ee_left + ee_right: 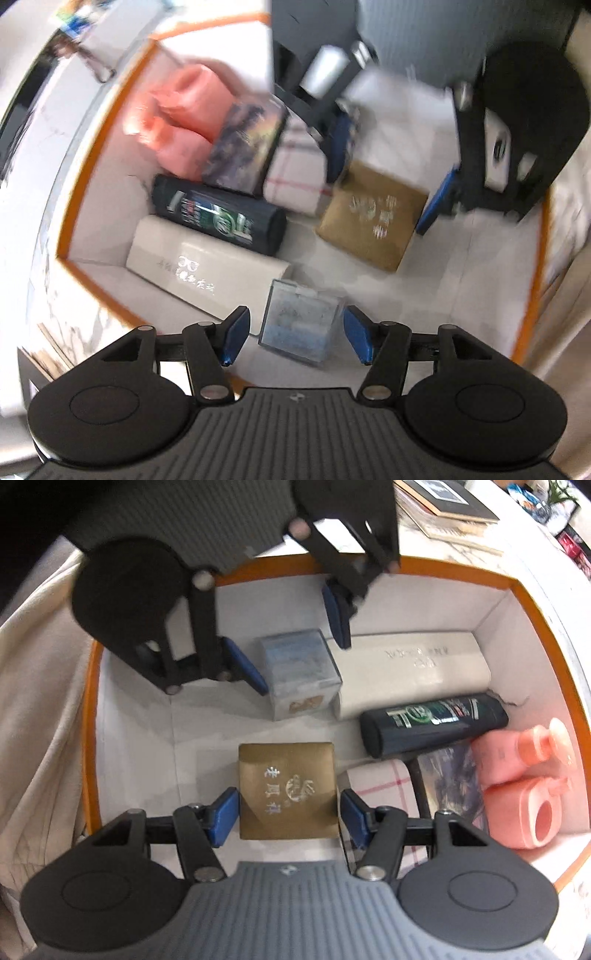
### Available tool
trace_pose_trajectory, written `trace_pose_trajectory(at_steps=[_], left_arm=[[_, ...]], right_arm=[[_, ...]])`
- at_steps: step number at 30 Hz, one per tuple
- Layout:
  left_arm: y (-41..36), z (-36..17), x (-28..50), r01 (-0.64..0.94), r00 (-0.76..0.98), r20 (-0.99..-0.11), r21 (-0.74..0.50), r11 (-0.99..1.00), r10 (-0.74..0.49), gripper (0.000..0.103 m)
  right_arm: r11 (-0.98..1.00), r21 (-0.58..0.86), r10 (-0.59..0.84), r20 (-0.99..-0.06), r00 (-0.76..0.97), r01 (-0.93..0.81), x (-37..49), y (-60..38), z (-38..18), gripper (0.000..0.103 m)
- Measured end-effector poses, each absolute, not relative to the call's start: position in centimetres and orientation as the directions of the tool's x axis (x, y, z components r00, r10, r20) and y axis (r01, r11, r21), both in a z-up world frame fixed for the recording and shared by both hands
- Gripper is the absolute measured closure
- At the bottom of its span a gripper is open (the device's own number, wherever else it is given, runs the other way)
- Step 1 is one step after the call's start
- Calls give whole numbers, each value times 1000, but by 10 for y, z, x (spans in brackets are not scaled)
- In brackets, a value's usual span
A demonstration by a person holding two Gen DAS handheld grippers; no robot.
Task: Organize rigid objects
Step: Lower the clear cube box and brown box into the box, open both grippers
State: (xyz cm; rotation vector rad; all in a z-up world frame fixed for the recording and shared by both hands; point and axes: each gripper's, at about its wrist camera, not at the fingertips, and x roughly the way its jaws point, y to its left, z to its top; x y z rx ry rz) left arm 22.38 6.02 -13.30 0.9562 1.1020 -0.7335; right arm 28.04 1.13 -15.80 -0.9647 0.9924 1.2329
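The gold box [288, 790] lies flat on the floor of the orange-rimmed bin [436, 565], between the spread fingers of the right gripper [284, 816], which do not visibly clamp it. It looks rigid, light and smooth-sided, so grip it across its two parallel side faces. The left gripper [295, 338] hangs open above the clear plastic case [297, 325].

Motion-smeared in left wrist view: pink bottles [173, 122], printed box [245, 146]. Plaid box [380, 781] partly hidden behind gold box [288, 790].
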Motion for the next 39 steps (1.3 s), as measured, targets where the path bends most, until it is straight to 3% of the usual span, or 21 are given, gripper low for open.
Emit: trace_pose_trajectory(at_steps=[4, 9, 12, 14, 18, 27, 39], left_arm=[[76, -96, 225, 786, 331, -932, 187, 590, -147, 34], [101, -67, 222, 591, 353, -922, 89, 802, -157, 37], [114, -61, 220, 470, 335, -930, 26, 882, -151, 45], [118, -60, 214, 419, 314, -938, -3, 908, -147, 57], [117, -69, 207, 414, 294, -941, -32, 910, -167, 65], [125, -83, 214, 391, 285, -934, -94, 915, -217, 70], [127, -85, 214, 373, 296, -928, -107, 922, -227, 77]], right_arm=[[93, -42, 286, -956, 67, -995, 279, 7, -158, 43], [53, -25, 282, -959, 39, -998, 285, 11, -162, 44], [18, 2, 271, -963, 3, -1000, 287, 19, -162, 44], [-11, 30, 242, -970, -32, -999, 290, 26, -161, 44], [-9, 136, 190, -972, -135, -991, 299, 42, -158, 44], [-189, 131, 91, -984, -151, -973, 290, 64, -158, 44], [-89, 136, 182, -972, -150, -987, 298, 59, -158, 40]])
